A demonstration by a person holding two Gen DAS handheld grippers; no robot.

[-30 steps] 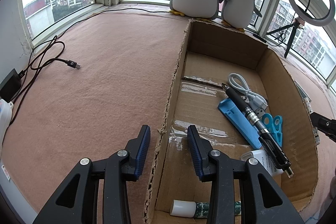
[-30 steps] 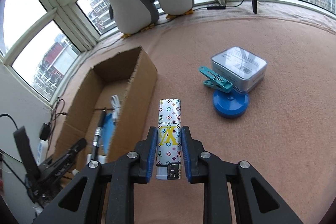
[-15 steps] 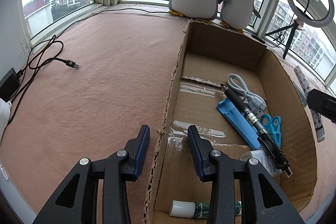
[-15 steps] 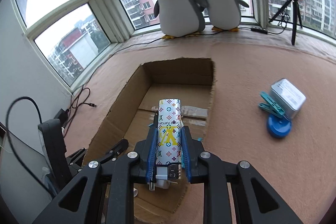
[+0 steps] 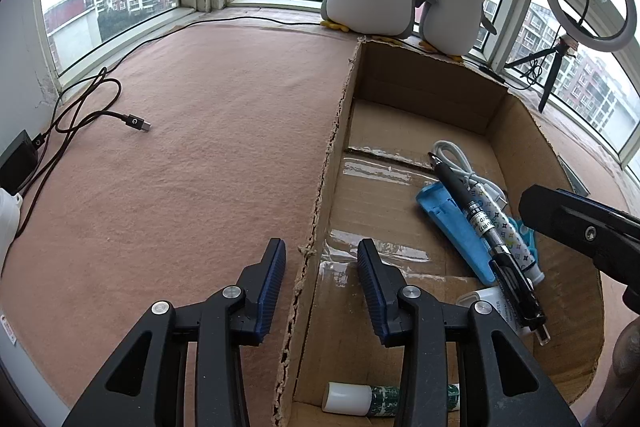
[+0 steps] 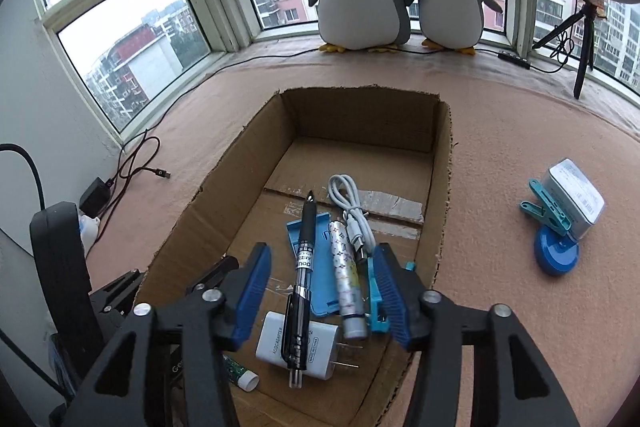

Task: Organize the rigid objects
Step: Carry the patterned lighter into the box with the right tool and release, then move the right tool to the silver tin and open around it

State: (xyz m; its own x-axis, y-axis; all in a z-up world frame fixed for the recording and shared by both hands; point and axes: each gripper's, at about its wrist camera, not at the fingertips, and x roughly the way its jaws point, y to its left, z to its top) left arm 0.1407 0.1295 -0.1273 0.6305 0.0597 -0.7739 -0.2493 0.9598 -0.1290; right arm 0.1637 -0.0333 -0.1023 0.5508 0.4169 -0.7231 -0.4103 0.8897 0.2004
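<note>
1. The right tongs (image 6: 320,287) are opening above the open brown cardboard box (image 6: 442,187), with nothing pressed between their blue pads.
2. The white monogram-patterned tube (image 6: 344,271) lies on the box floor between a black pen (image 6: 302,267) and a coiled white cable (image 6: 350,203), on a blue plastic tray (image 6: 320,259).
3. The left tongs (image 5: 320,275) are narrow, straddling the box's left wall without gripping it.
</note>
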